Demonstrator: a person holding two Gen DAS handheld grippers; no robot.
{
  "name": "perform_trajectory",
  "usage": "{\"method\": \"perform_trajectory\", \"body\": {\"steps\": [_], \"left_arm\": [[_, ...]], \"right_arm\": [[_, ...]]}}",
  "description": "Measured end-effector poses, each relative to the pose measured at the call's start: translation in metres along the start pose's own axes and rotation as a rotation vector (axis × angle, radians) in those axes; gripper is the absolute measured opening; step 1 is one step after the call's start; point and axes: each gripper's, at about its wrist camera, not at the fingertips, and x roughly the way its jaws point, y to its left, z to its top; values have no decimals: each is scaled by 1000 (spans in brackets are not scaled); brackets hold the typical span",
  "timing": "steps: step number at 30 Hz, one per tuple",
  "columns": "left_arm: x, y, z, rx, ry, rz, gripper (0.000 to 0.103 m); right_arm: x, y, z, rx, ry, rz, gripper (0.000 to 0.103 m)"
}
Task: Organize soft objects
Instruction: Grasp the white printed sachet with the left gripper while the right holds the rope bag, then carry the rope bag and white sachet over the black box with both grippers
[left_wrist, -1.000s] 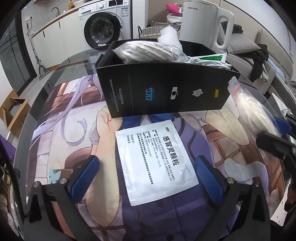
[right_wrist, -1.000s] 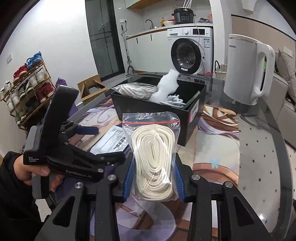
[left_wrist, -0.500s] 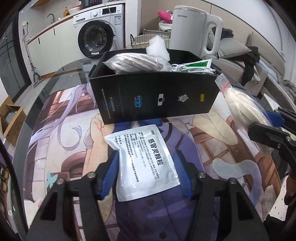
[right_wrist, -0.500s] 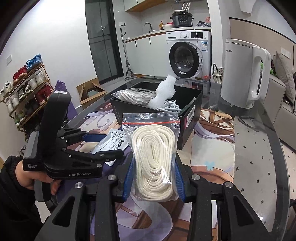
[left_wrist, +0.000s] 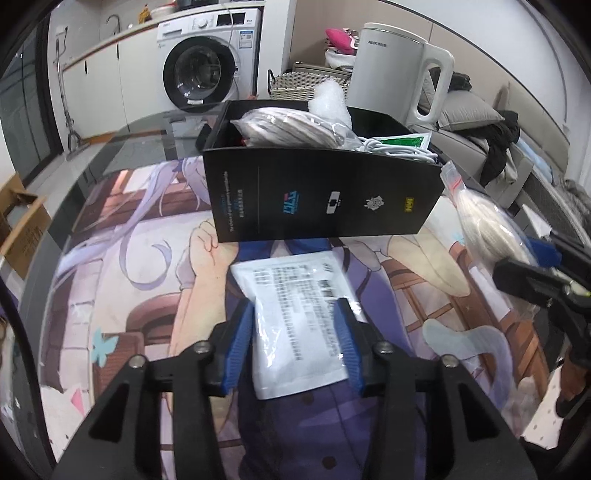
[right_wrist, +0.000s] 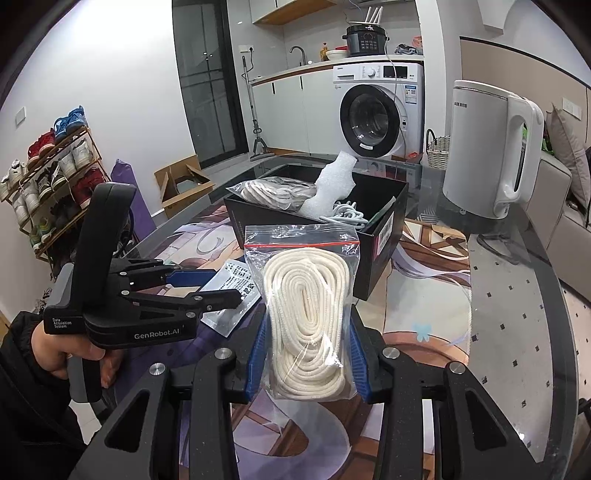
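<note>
Left gripper (left_wrist: 293, 338) jaws opening slightly around white sachet (left_wrist: 295, 317); right gripper (right_wrist: 306, 354) clenched – bagged rope (right_wrist: 306, 317).

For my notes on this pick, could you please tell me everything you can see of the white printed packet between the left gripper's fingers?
The white packet is a flat, soft foil-like sachet with black print on its face. It lies on the illustrated mat just in front of the black box, apart from it. The left gripper straddles its near half, blue pads against its long edges, its surface wrinkled between them; the jaws are easing open slightly. Its near edge shows behind the fingers.
</note>
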Motion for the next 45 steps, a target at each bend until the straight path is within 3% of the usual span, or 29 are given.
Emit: {"method": "perform_trajectory", "body": {"steps": [1,2,4,10,14,17,18,19,22,30,31,32,35,37,39,41,42,43,45], "left_arm": [[0,-1,1,-11,11,-7,68],[1,-2,1,-17,18,-6,71],[3,-7,1,-11,38,5,95],[8,-26,-2,32,55,-5,98],[15,-42,-3,96,68,65,96],[13,-46,-3,112,45,44,80],[12,-46,-3,112,33,43,67],[11,-45,-4,111,21,35,61],[8,-42,-4,101,6,15,46],[-6,-33,-10,85,-25,-17,37],[-10,-32,-11,86,-32,-16,18],[-11,-32,-10,80,-32,-24,12],[-17,-26,-12,73,-42,-36,11],[-10,-22,-15,66,-6,-30,11],[-9,-19,-19,44,5,-53,14],[-11,-21,-19,27,3,-56,26],[-13,-23,-19,17,3,-53,49],[-16,-24,-19,0,-11,-52,61],[-20,-31,-19,5,-26,-64,64]], "right_arm": [[0,0,0,-1,1,1,39],[0,0,0,-2,0,1,39],[-1,0,1,-2,-1,0,39],[-3,-2,2,0,-10,-3,39],[-3,-3,2,4,-11,-7,39],[-4,-3,2,1,-9,-6,39],[-4,-3,2,0,-9,-7,39],[-4,-3,2,0,-9,-7,39],[-4,-3,2,0,-11,-6,39],[-7,-3,2,4,-30,-9,39],[-8,-2,2,4,-35,-10,39],[-9,-2,3,5,-42,-10,39],[-11,0,4,1,-53,-9,39],[-10,1,4,1,-51,-8,39],[-10,2,4,-1,-52,-12,39],[-11,2,5,1,-56,-14,39],[-10,2,5,-1,-57,-15,39],[-11,2,5,-7,-59,-18,39],[-13,0,6,-7,-63,-26,39]]}}
